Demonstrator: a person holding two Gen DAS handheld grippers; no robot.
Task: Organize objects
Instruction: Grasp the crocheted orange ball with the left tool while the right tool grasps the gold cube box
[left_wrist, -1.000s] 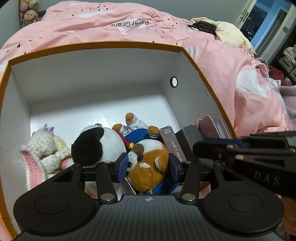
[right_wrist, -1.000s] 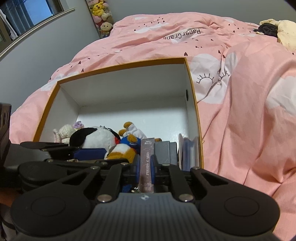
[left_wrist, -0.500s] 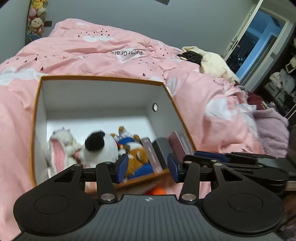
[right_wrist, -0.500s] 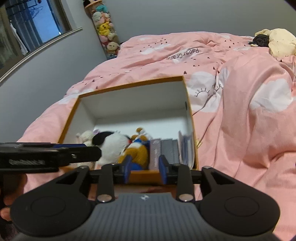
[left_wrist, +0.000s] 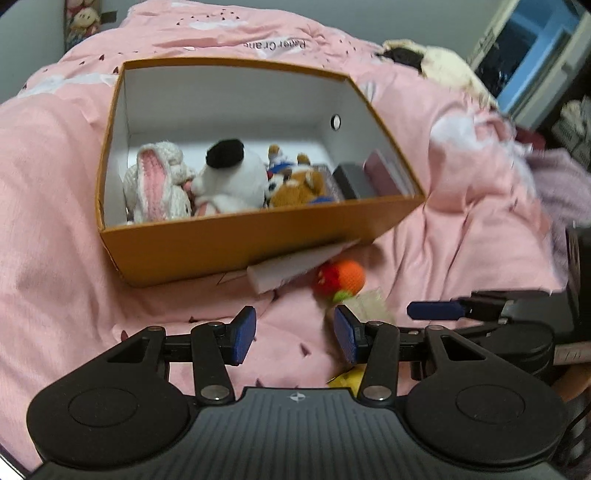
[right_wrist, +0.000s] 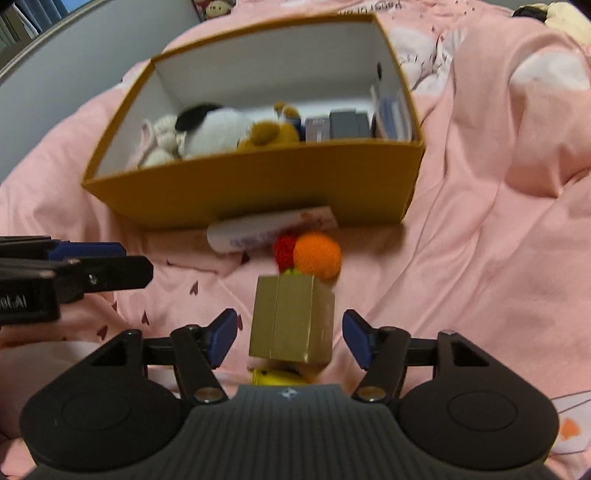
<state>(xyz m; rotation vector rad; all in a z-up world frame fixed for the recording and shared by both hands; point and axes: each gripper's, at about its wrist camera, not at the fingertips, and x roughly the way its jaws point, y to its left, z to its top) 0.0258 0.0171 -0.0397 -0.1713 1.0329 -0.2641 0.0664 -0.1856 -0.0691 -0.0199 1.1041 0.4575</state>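
Observation:
An orange cardboard box (left_wrist: 236, 242) (right_wrist: 258, 184) with a white inside sits on the pink bed. It holds plush toys (left_wrist: 229, 177) on the left and small boxes (left_wrist: 369, 177) upright on the right. In front of it lie a white flat packet (right_wrist: 266, 230), an orange-and-red crochet toy (right_wrist: 314, 254) (left_wrist: 343, 278), a gold box (right_wrist: 291, 321) and a yellow thing (right_wrist: 277, 376). My right gripper (right_wrist: 290, 338) is open, its fingers on either side of the gold box without touching it. My left gripper (left_wrist: 295, 334) is open and empty above the bedding.
The pink duvet (right_wrist: 498, 203) is rumpled all around the box. Clothes (left_wrist: 436, 62) lie at the far end of the bed, and plush toys (left_wrist: 79, 26) hang at the far left wall. A purple cloth (left_wrist: 561, 184) lies to the right.
Both grippers have pulled back out of the box toward the near side. The right gripper let go of the small card box inside and now straddles the gold box. The left stayed open.

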